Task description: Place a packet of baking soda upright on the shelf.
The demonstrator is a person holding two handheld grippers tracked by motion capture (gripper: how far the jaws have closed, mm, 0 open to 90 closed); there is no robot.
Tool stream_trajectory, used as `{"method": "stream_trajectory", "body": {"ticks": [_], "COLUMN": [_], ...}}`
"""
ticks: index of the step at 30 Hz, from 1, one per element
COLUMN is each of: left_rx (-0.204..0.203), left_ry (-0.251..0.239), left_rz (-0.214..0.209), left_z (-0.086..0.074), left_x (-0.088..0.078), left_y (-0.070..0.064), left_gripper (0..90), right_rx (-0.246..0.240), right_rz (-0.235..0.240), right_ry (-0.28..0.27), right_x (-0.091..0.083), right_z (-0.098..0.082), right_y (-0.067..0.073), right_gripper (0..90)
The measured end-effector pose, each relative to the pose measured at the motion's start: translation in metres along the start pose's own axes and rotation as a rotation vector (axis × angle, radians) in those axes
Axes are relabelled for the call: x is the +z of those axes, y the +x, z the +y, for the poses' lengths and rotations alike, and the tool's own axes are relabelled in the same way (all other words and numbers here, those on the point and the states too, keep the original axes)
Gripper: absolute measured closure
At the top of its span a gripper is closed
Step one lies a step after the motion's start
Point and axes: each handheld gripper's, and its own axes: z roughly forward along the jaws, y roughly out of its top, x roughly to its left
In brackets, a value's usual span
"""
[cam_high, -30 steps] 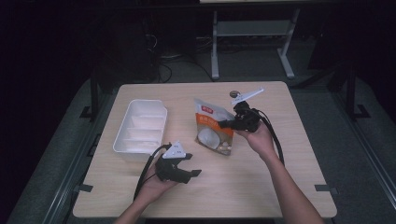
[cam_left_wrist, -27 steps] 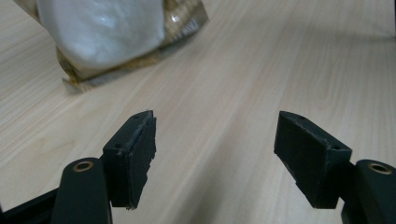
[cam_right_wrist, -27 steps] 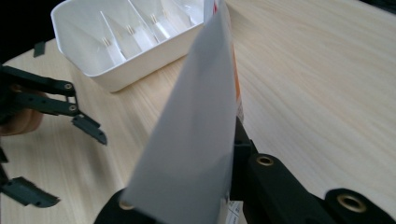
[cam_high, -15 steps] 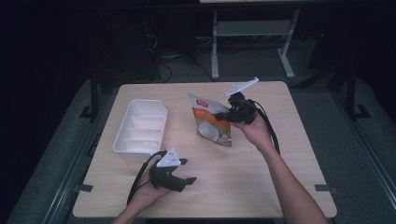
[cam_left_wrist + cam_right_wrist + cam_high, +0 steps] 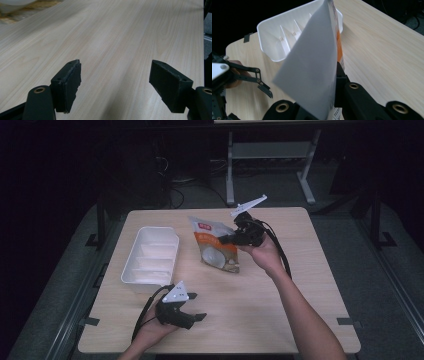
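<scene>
Right hand-held gripper [image 5: 226,239] clenched on the orange-and-white printed foil pouch [image 5: 216,251], lifted off the light wooden table [image 5: 280,300] at centre, presumably for transfer to the white divided plastic tray [image 5: 150,261] at nine o'clock. Left hand-held gripper [image 5: 196,307], jaws just widened, released, idle at seven o'clock.

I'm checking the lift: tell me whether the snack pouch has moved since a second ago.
Yes. The snack pouch, clamped in the right gripper, has tilted up off the table, away from the person.
</scene>
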Motion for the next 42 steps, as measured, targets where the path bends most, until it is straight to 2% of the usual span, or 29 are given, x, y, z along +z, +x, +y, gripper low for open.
{"method": "stream_trajectory", "body": {"ticks": [10,17,35,42], "left_rx": [0.010,0.018,0.023,0.020], "left_ry": [0.006,0.001,0.004,0.002], "left_rz": [-0.007,-0.013,-0.025,-0.028], "left_z": [-0.005,-0.005,-0.007,-0.008], "left_x": [0.001,0.000,0.000,-0.001], "left_y": [0.002,0.000,0.001,0.001], "left_gripper": [23.1,22.3,21.0,21.1], "right_rx": [-0.048,-0.061,-0.119,-0.127], "right_rz": [0.043,0.085,0.138,0.156], "right_ry": [-0.004,-0.016,-0.016,-0.021], "right_x": [0.016,0.027,0.052,0.062], "right_z": [0.033,0.050,0.083,0.093], "right_y": [0.016,0.026,0.043,0.049], "right_gripper": [89.7,89.7,89.7,89.7]}}
